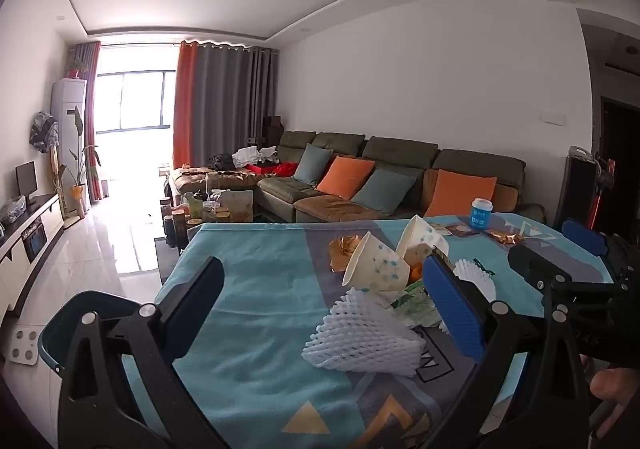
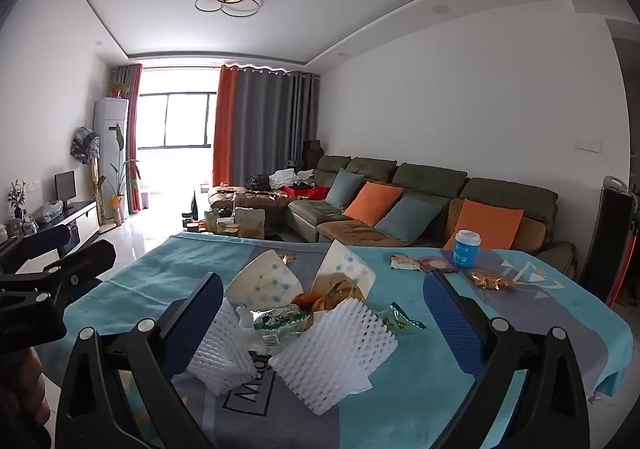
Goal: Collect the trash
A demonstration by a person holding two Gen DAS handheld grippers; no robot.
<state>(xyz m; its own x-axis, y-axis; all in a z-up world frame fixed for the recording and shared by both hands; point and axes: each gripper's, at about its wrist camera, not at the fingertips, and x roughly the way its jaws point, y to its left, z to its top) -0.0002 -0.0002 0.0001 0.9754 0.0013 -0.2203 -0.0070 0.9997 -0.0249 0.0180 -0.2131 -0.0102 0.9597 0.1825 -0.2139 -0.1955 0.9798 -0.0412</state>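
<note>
1. Trash lies heaped near the middle of the table (image 2: 520,333), on a teal patterned tablecloth: two white foam fruit nets, two tipped paper cups, crumpled wrappers and an orange scrap among them.
2. The left gripper (image 1: 320,305) hovers over the near edge with its jaws spread as wide as they go, holding nothing; one foam fruit net (image 1: 360,333) sits between them, untouched.
3. The right gripper (image 2: 324,309) is likewise fully open and empty, with the other foam fruit net (image 2: 336,349) and a green-printed wrapper (image 2: 280,319) in the gap.
4. The nets look featherlight, springy and soft; they would likely squash under the pads, so a pinch across the middle of the mesh should hold without slipping.
5. The paper cups (image 1: 380,265) look light and thin-walled; gripping across the rim would probably crush them, which matters little for trash.
6. Further back, apart from the heap, stand a blue-labelled cup (image 2: 466,249) and some flat snack packets (image 2: 490,279).
7. A dark green bin (image 1: 80,325) shows beside the table's left edge in the left view, a likely destination.
</note>
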